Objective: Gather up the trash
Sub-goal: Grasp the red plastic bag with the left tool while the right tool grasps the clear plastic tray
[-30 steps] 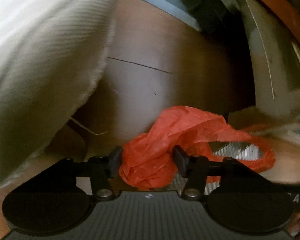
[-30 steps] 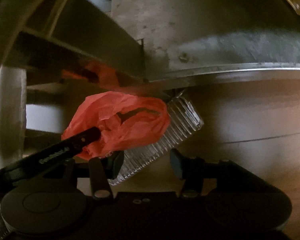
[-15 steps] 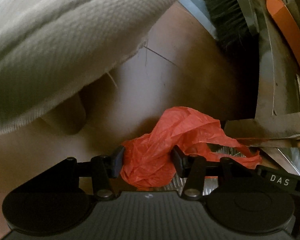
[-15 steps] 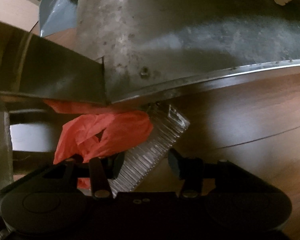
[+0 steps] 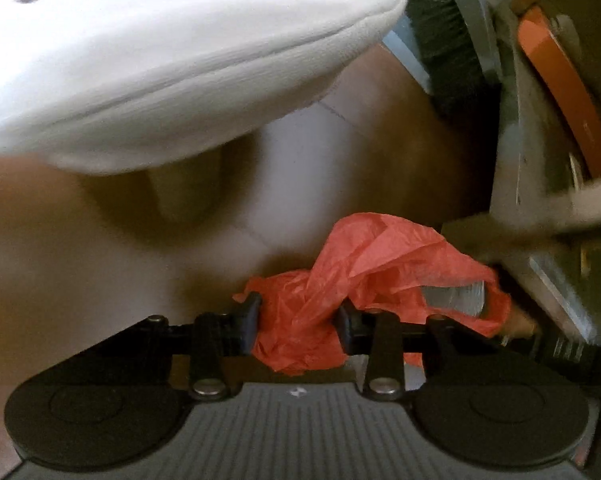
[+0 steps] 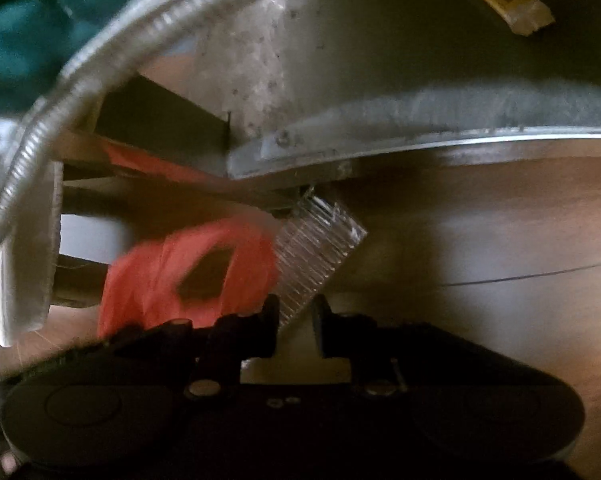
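Largest in our left wrist view is a white cushion-like fabric mass (image 5: 160,60) filling the upper left, blurred, above a brown wooden floor (image 5: 308,168). In our right wrist view a grey metal dustpan-like sheet (image 6: 380,80) arches across the top, its bright edge just above the same floor (image 6: 500,232), and a ribbed metal hose (image 6: 84,76) curves down the left side in front of teal cloth (image 6: 16,20). At the right of the left view we see the metal sheet (image 5: 512,140), a dark brush (image 5: 444,32) beside it and an orange strip (image 5: 560,80) behind it.

Next comes the crumpled red plastic bag (image 5: 364,272). Our left gripper (image 5: 298,320) has its fingers (image 5: 249,316) pinching a bunched part of it, and the rest spills to the right toward the metal sheet. In the right view the bag (image 6: 188,264) lies left of centre, blurred, with a dark opening in it.

Smaller is the clear ribbed plastic piece (image 6: 316,256), tilted, its upper end under the metal edge and its lower end between the fingers (image 6: 270,320) of our right gripper (image 6: 296,320), which are drawn in close around it; whether both press on it we cannot tell. It touches the bag on its left side. In the left view, a bit of it (image 5: 456,300) shows through the bag's loop.
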